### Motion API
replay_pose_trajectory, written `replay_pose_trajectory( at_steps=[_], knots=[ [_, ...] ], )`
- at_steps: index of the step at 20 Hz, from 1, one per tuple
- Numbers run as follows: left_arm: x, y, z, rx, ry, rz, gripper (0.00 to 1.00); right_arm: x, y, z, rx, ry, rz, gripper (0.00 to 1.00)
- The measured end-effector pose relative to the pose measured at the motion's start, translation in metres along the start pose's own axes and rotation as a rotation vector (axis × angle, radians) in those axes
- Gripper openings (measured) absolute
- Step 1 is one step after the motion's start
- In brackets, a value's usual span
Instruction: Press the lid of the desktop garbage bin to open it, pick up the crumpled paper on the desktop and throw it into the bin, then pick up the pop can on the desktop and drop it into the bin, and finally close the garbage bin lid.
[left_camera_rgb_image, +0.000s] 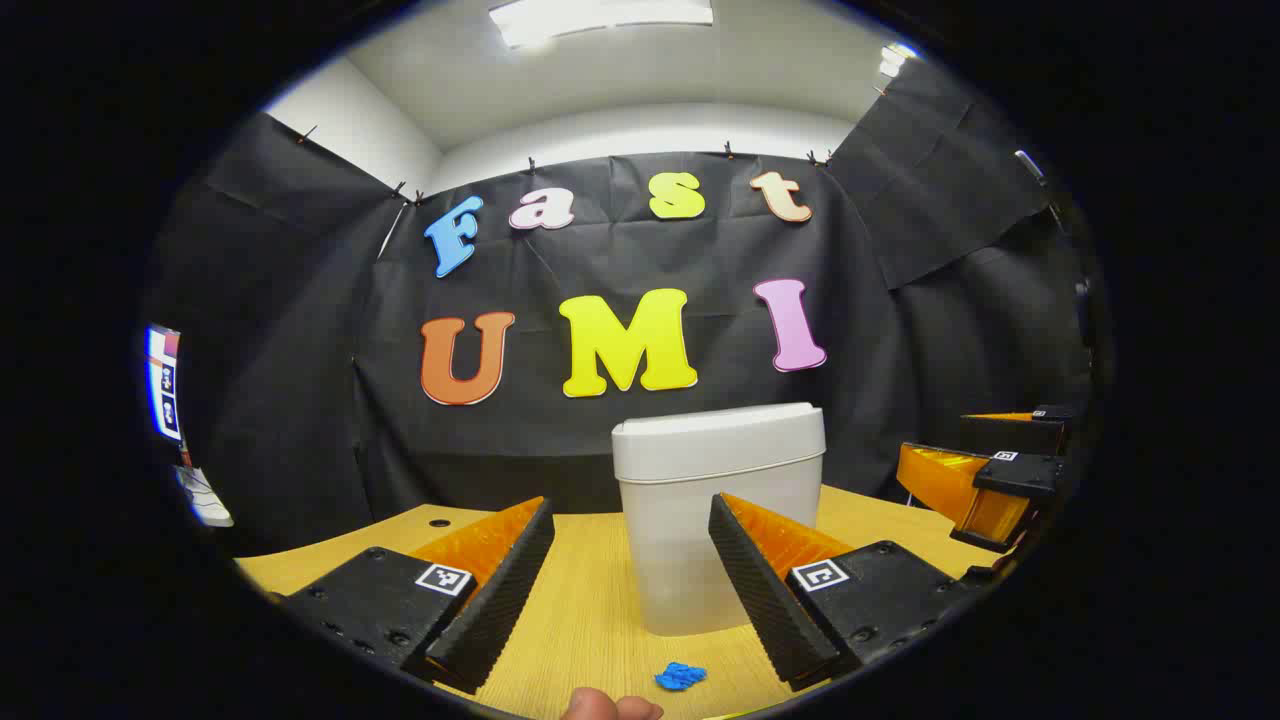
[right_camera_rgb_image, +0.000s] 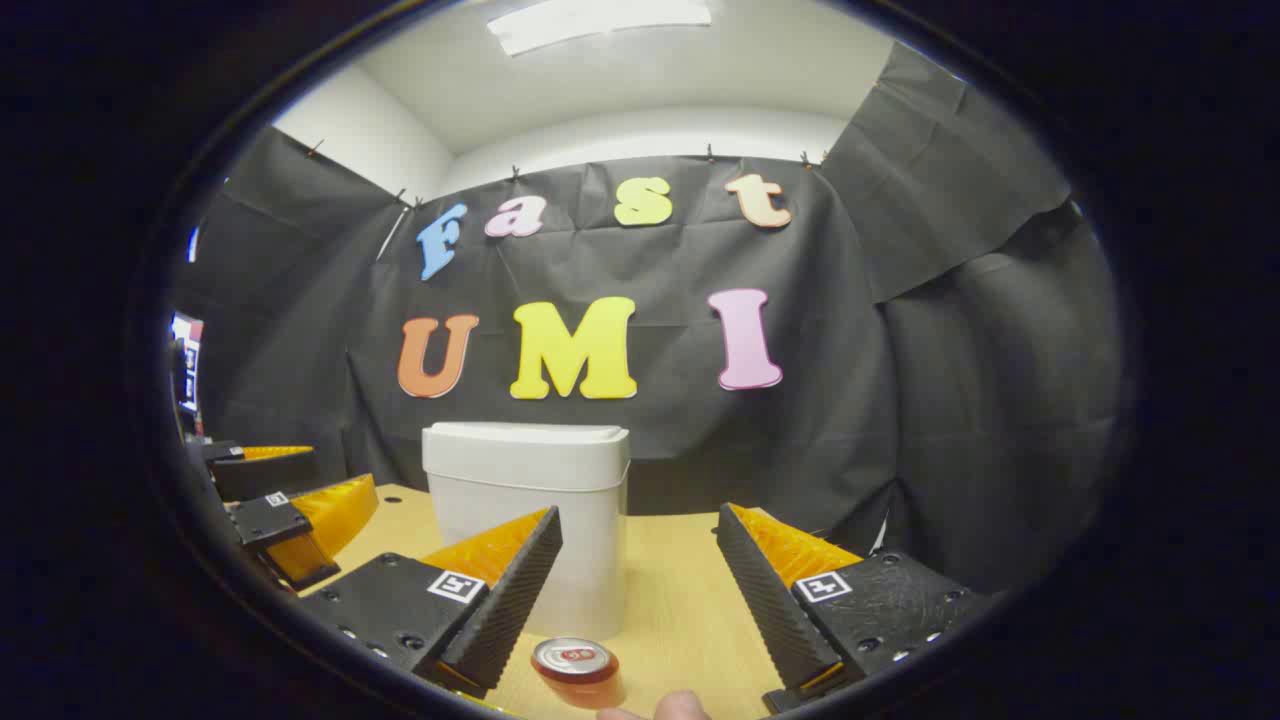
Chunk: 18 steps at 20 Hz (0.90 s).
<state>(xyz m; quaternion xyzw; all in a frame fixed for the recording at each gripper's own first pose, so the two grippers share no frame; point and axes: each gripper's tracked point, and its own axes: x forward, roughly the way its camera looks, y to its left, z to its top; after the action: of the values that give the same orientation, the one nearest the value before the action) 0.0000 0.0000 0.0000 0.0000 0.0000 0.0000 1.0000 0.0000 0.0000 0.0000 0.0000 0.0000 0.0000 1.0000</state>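
In the left gripper view, the left gripper (left_camera_rgb_image: 625, 620) is hovering over the wooden table (left_camera_rgb_image: 590, 600) with its fingers (left_camera_rgb_image: 495, 590) spread wide, holding nothing and touching nothing. The white garbage bin (left_camera_rgb_image: 715, 500) is standing upright at 12 o'clock beyond the gap between the fingers, its lid (left_camera_rgb_image: 720, 435) lying flat and closed. The crumpled paper (left_camera_rgb_image: 680, 676), a small blue wad, is resting on the table at 6 o'clock, just in front of the bin's base and nearer the camera, apart from both fingers. A fingertip (left_camera_rgb_image: 600, 706) of the person is showing at the bottom edge. At 3 o'clock, the right gripper (left_camera_rgb_image: 1000, 480) is hanging above the table's far side, well apart from the bin.

In the right gripper view, the right gripper (right_camera_rgb_image: 640, 610) is likewise standing wide open and empty, its fingers (right_camera_rgb_image: 505, 590) clear of everything. The garbage bin (right_camera_rgb_image: 530, 510) is sitting at 11 o'clock, partly behind one finger, lid (right_camera_rgb_image: 525, 440) down. The pop can (right_camera_rgb_image: 575, 670) is standing upright on the table (right_camera_rgb_image: 680, 600) at 6 o'clock, just in front of the bin and between the fingers without touching either. A fingertip (right_camera_rgb_image: 680, 706) is peeking in beside the can. At 9 o'clock, the left gripper (right_camera_rgb_image: 290, 510) is hovering over the table edge. Black cloth is draping the booth behind everything.
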Motion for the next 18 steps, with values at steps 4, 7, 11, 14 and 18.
replay_pose_trajectory(
  at_steps=[4, 7, 11, 14, 18],
  knots=[
    [0.0032, 0.001, -0.0056, -0.016, 0.018, 0.012, 1.0, 0.0003, 0.0035, -0.0003, -0.001, 0.008, 0.018, 0.97],
    [0.0015, 0.0054, -0.0037, -0.021, 0.015, 0.025, 1.0, 0.0011, 0.0019, -0.0019, 0.002, 0.009, 0.007, 0.96],
    [0.0026, 0.007, -0.0047, -0.023, 0.016, 0.032, 1.0, 0.0034, 0.006, -0.0039, 0.009, 0.015, 0.01, 0.96],
    [0.0031, 0.0057, -0.0082, -0.034, 0.025, 0.029, 1.0, 0.0038, 0.0075, -0.0064, 0.001, 0.024, 0.01, 0.97],
    [0.0032, 0.0074, -0.0085, -0.036, 0.026, 0.036, 1.0, 0.0033, 0.0071, -0.0067, -0.001, 0.024, 0.006, 0.96]
  ],
)
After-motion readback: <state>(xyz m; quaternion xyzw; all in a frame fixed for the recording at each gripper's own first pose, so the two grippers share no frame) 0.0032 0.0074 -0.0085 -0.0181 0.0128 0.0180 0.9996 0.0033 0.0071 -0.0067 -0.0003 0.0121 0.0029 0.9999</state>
